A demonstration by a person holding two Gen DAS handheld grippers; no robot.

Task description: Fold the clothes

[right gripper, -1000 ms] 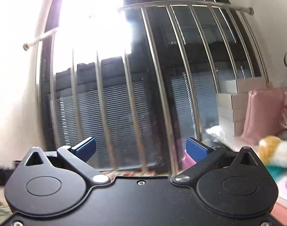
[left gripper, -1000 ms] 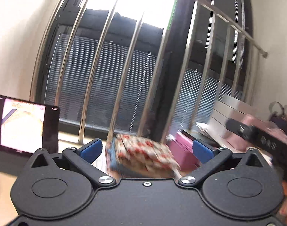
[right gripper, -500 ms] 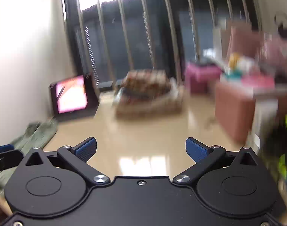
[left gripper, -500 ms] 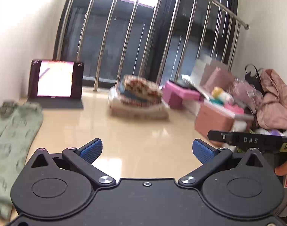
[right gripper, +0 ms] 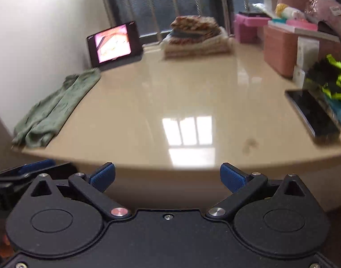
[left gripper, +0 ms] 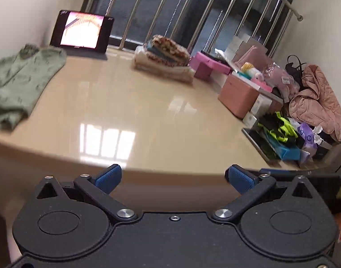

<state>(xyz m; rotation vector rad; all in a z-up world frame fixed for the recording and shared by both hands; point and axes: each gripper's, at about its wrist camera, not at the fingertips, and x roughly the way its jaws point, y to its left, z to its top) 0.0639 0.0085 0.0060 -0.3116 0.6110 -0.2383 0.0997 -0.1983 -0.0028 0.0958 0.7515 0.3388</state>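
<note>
Glossy beige table [right gripper: 148, 102] fills both views, backed by a dark barred window. At its left edge lies the green garment [right gripper: 52, 109], crumpled and partly doubled over; its long axis runs from the near left corner back toward the tablet [right gripper: 113, 43], which stands lit with a pinkish picture against the wall. From the left wrist view the same garment [left gripper: 18, 82] reaches the table's near edge. Further right, at the back, sits a stack of folded patterned clothes [right gripper: 195, 36], then pink boxes [left gripper: 238, 95], a dark phone [right gripper: 311, 114] lying flat, and a pink quilted jacket [left gripper: 315, 100] at far right. No writing here can be read.

Half a second ago both cameras looked higher, at the window bars; they have since tipped down and drawn back so the table's front edge shows. The left gripper [left gripper: 172, 176] and right gripper [right gripper: 167, 175] hover off that edge, jaws spread wide, holding nothing.
</note>
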